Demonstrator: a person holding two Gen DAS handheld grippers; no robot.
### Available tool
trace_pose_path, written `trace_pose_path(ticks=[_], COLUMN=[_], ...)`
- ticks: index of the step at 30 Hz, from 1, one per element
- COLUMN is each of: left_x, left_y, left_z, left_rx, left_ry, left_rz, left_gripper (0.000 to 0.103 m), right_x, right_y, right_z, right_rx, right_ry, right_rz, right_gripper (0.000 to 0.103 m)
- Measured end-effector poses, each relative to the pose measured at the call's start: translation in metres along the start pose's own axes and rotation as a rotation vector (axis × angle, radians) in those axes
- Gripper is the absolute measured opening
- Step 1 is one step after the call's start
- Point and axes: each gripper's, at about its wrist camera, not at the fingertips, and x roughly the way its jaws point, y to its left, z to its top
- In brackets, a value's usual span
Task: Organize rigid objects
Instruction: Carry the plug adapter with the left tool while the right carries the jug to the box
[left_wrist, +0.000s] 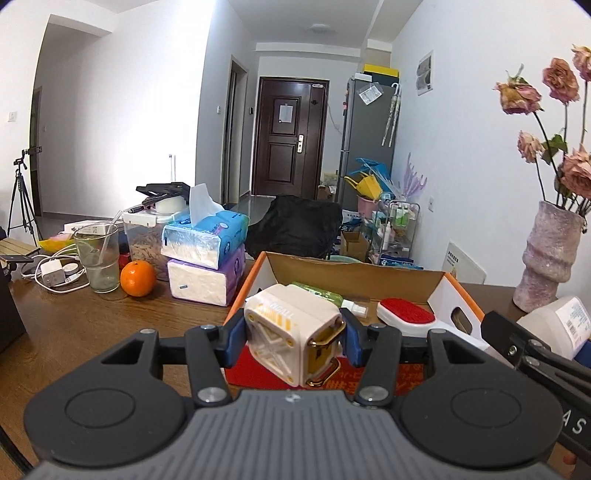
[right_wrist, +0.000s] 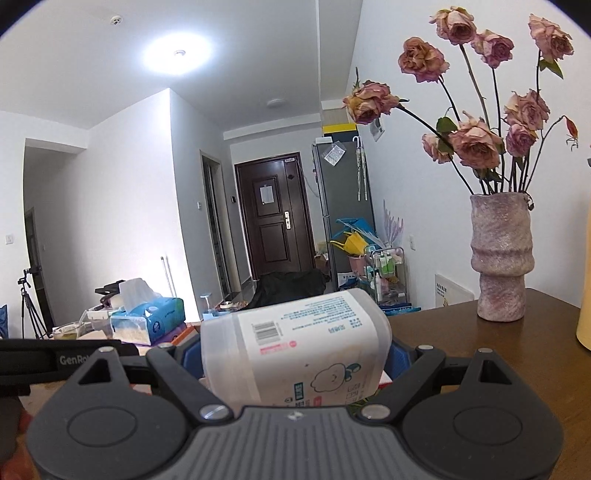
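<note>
- Left wrist view: the left gripper (left_wrist: 293, 341) is being held low over the wooden table (left_wrist: 110, 321), aimed slightly downward toward an open cardboard box (left_wrist: 354, 275).
- A cream cube-shaped case (left_wrist: 291, 334) with yellow clasps is being clamped between the blue pads (left_wrist: 234, 341), tilted, raised above the box's red floor.
- A red-and-white brush (left_wrist: 406, 317) and a green bottle (left_wrist: 321, 293) are lying inside the box, behind the case.
- At the right edge, the right gripper's black finger is being seen beside a white labelled container (left_wrist: 557, 325).
- Right wrist view: the right gripper (right_wrist: 295, 354) is being held nearly level above the table (right_wrist: 480, 350).
- The white labelled container (right_wrist: 295, 347) is being gripped on its side between widely spread blue pads (right_wrist: 397, 356).
- A vase (right_wrist: 500, 258) of dried roses is standing well apart, at the right.
</note>
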Motion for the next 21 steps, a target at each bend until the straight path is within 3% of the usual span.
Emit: trace_pose_path(ticks=[21], left_x=[0.056], left_y=[-0.003], left_z=[0.024], left_rx=[-0.023], left_ry=[-0.010], left_rz=[0.000], left_gripper=[0.053], right_x=[0.064], right_y=[0.003], right_z=[0.011], right_rx=[-0.015], right_ry=[0.003], right_rz=[0.000], right_gripper=[0.089])
